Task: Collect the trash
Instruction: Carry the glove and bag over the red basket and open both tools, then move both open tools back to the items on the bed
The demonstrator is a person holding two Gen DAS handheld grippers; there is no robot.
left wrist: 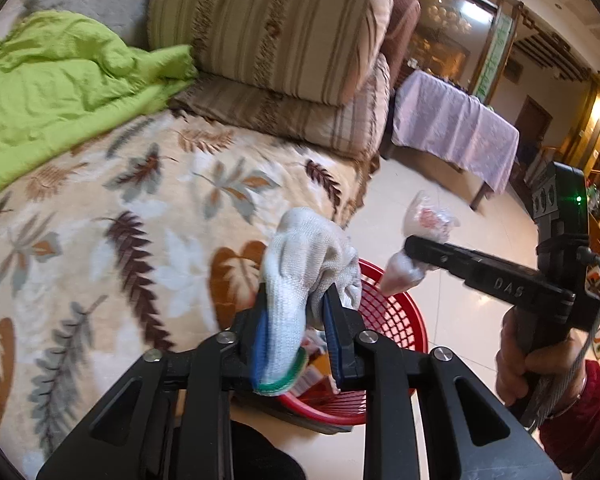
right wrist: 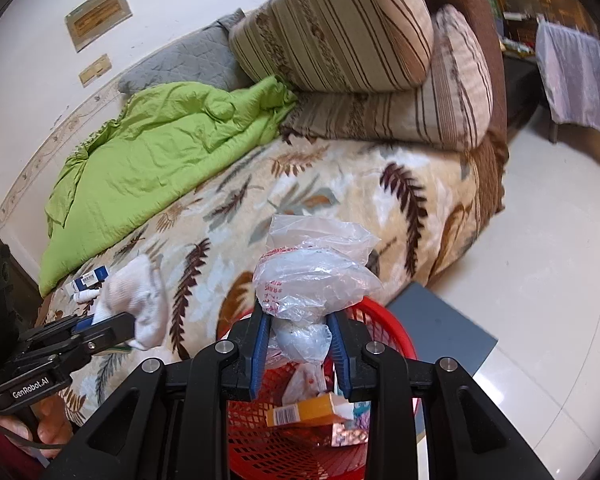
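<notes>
Left wrist view: the left gripper (left wrist: 296,336) clamps a white knitted cotton glove (left wrist: 310,264) between its 2 blue-padded jaws, the red plastic mesh basket (left wrist: 392,316) just beyond and below them.

Right wrist view: the right gripper (right wrist: 299,344) pinches a crumpled clear plastic bag (right wrist: 314,270) between its jaws, directly above that basket (right wrist: 384,322), which holds an orange cardboard box (right wrist: 306,410).

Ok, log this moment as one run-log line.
left gripper: shut on white glove | right gripper: shut on plastic bag | both above red basket | basket holds orange box
</notes>
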